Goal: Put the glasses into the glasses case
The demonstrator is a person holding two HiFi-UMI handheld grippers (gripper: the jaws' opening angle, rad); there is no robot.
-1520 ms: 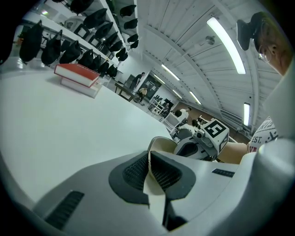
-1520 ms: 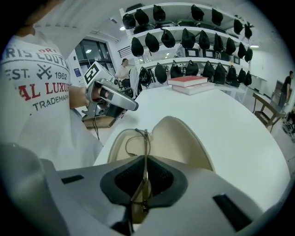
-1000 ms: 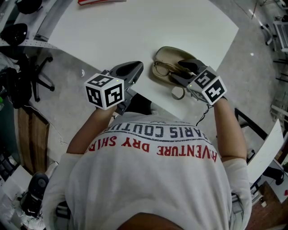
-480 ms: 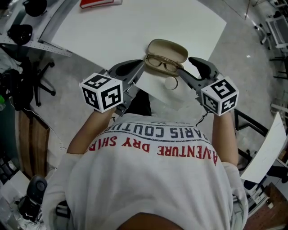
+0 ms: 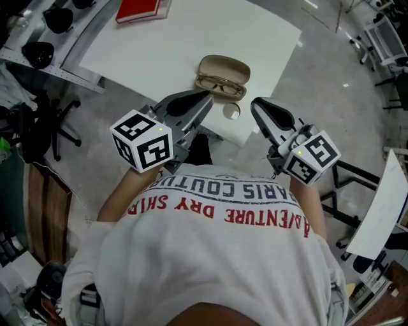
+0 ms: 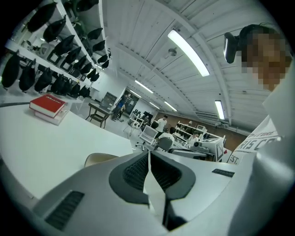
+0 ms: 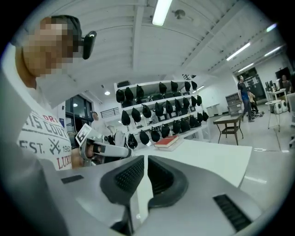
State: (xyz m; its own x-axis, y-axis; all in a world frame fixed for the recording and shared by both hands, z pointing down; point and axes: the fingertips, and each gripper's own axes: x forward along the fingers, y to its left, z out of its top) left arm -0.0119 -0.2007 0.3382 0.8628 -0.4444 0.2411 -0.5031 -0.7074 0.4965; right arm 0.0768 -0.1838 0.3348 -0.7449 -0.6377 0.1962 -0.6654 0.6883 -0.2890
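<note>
The glasses case (image 5: 224,65) sits open at the upper middle of the head view, on the white worktop (image 5: 178,38) near its lower edge. The glasses (image 5: 220,84) lie across its lower half, with the tan lid tipped back behind them. A small round ring-like thing (image 5: 231,111) lies just below the case. A red book (image 5: 140,7) rests at the upper left of the frame.

Both tongs hang over the worktop's edge, below the case and apart from it. The left tongs (image 5: 208,95) are pressed together with nothing between them, and their pads meet in the left gripper view (image 6: 148,154). The right tongs (image 5: 255,102) have just been closing and now stand all but together, with only a thin slit between the pads (image 7: 131,173) and nothing in it
</note>
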